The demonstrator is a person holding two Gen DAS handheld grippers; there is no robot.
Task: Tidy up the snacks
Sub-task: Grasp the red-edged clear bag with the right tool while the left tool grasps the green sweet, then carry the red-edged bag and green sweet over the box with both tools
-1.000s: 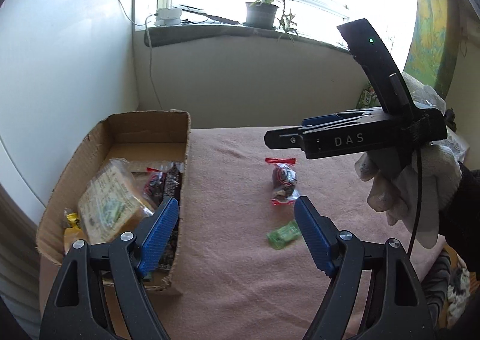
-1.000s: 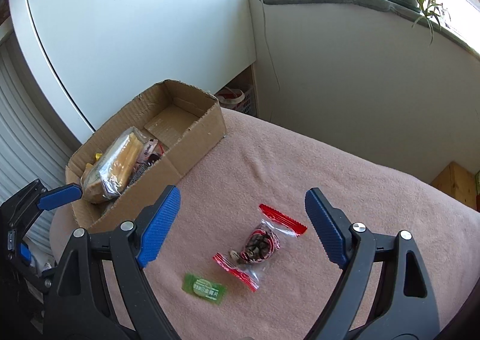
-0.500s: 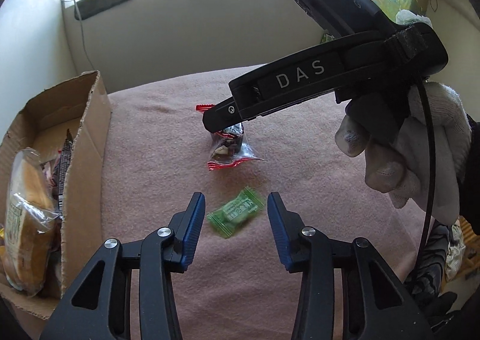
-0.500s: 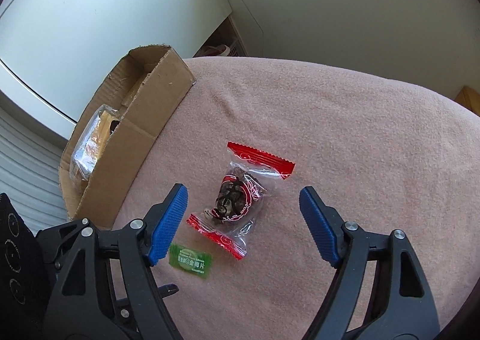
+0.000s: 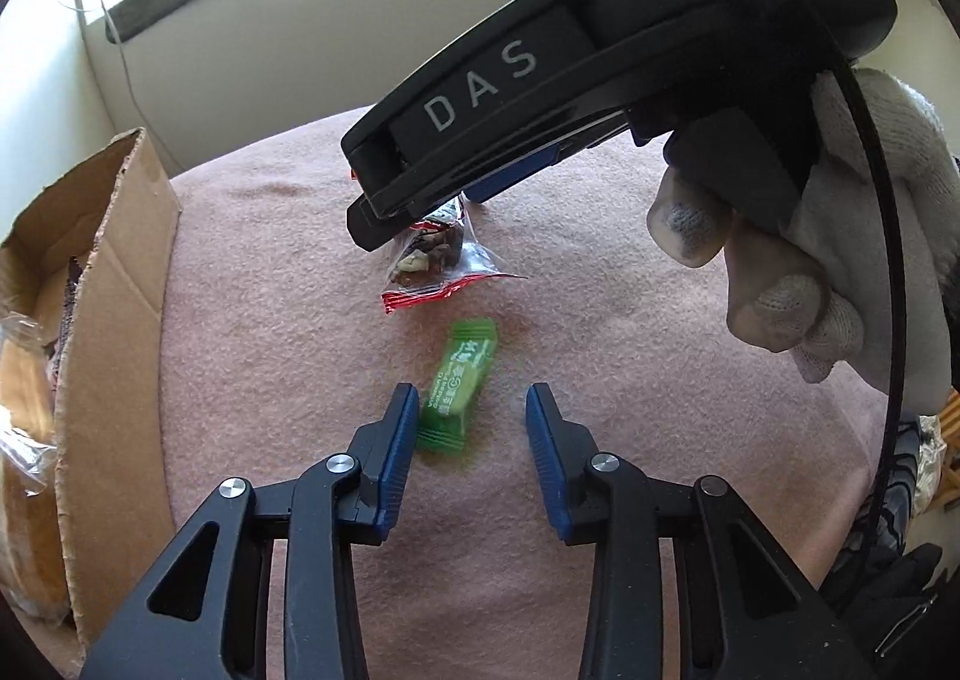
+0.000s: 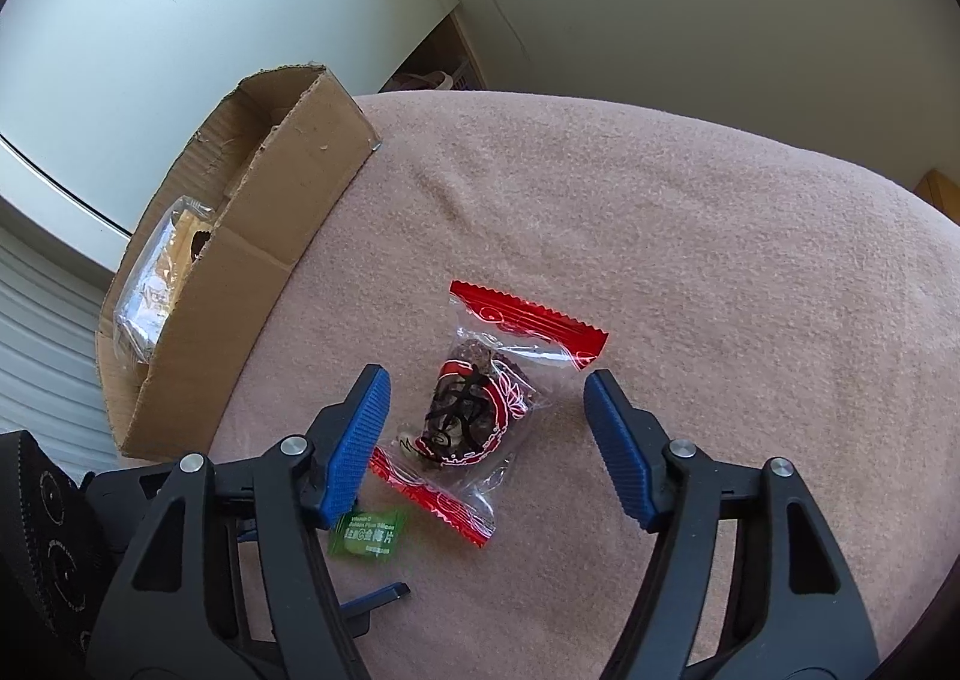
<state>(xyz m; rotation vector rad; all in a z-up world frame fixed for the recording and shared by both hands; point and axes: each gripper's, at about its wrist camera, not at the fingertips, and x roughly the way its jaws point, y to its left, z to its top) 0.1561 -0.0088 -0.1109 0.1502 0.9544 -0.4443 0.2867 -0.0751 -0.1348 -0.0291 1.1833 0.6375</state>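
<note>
Both my tongs gape empty: left gripper [image 5: 471, 410] around the green candy [image 5: 459, 383], right gripper [image 6: 486, 422] around the red-sealed packet [image 6: 474, 416]. Working this close, I risk the tools knocking together, or the flat candy slipping the pads.

Both wrist views low, downward (shared: green candy [image 5: 459, 383]).

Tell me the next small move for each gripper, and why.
Probably close both. The left gripper stands open astride the green candy, and the right gripper open astride the red-ended snack packet; both lie on the pink cloth, outside the cardboard box.
</note>
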